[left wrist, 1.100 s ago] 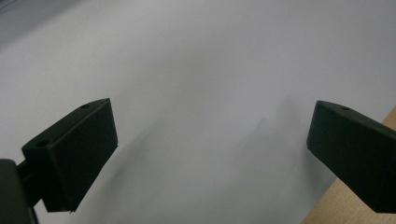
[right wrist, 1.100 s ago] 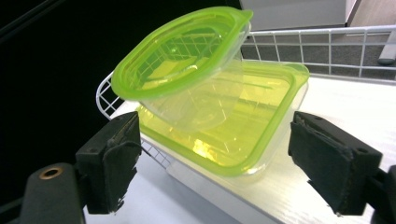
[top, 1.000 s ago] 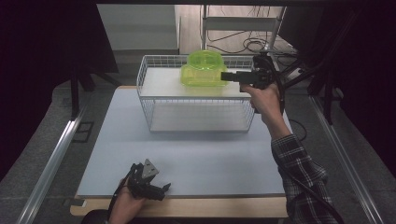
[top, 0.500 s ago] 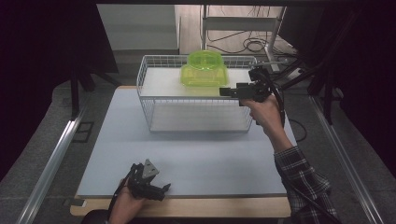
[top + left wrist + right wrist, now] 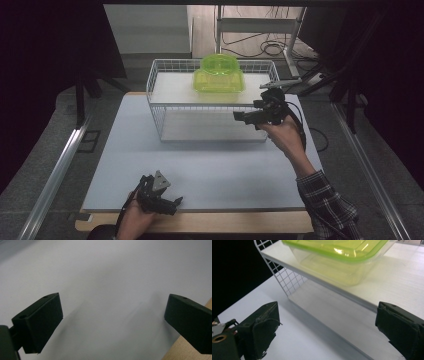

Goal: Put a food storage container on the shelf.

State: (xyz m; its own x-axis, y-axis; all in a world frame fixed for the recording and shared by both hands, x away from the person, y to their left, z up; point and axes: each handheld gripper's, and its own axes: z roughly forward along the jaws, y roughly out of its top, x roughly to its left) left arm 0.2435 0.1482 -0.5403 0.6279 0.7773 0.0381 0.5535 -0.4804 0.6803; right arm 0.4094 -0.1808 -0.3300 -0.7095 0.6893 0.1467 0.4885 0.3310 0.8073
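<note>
A clear container with a lime-green lid (image 5: pixel 218 75) (image 5: pixel 337 255) stands on the top shelf of a white wire rack (image 5: pixel 155 80) (image 5: pixel 284 275). My right gripper (image 5: pixel 237 116) (image 5: pixel 325 315) hovers in front of the rack's right end, below and to the right of the container, and points left. Its jaws have just been opening and stand open with nothing between them. My left gripper (image 5: pixel 176 201) (image 5: pixel 113 298) rests low over the white table (image 5: pixel 210 170) near the front edge, open, with nothing between its jaws.
The rack has a lower white board (image 5: pixel 210 130) under the top shelf. A wooden strip (image 5: pixel 225 222) edges the table's front. Metal rails (image 5: pixel 55 175) run along both sides, and cables and a stand (image 5: pixel 260 30) lie behind the rack.
My right gripper has drawn back from beside the container, down and toward the front of the rack. The container stays on the top shelf. The left gripper has not moved.
</note>
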